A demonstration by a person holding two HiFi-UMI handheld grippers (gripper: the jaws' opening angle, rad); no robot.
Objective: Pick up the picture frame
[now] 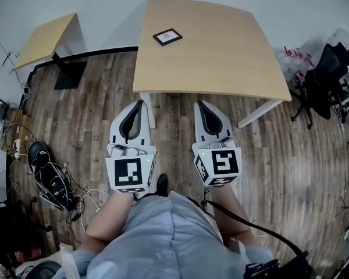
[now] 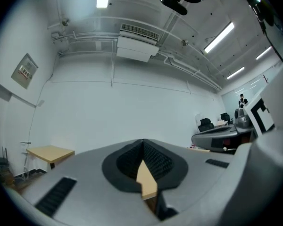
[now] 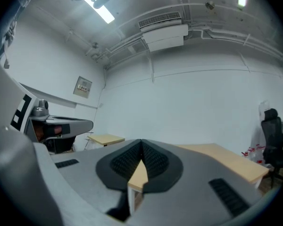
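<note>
The picture frame (image 1: 167, 36) is small and roughly square, with a thin black border around a pale mat and a dark picture at its centre. It lies flat and slightly askew near the far left corner of the light wooden worktop (image 1: 221, 57), well apart from both tools. There is one frame and one worktop. One smaller wooden table (image 1: 43, 39) stands to the left and one black office chair (image 1: 328, 77) to the right. There are two tools: the left tool (image 1: 141, 102) and the right tool (image 1: 199, 103). Each has its jaws together on nothing, and they hang side by side over the plank floor (image 1: 174, 127), short of the worktop's near edge.
</note>
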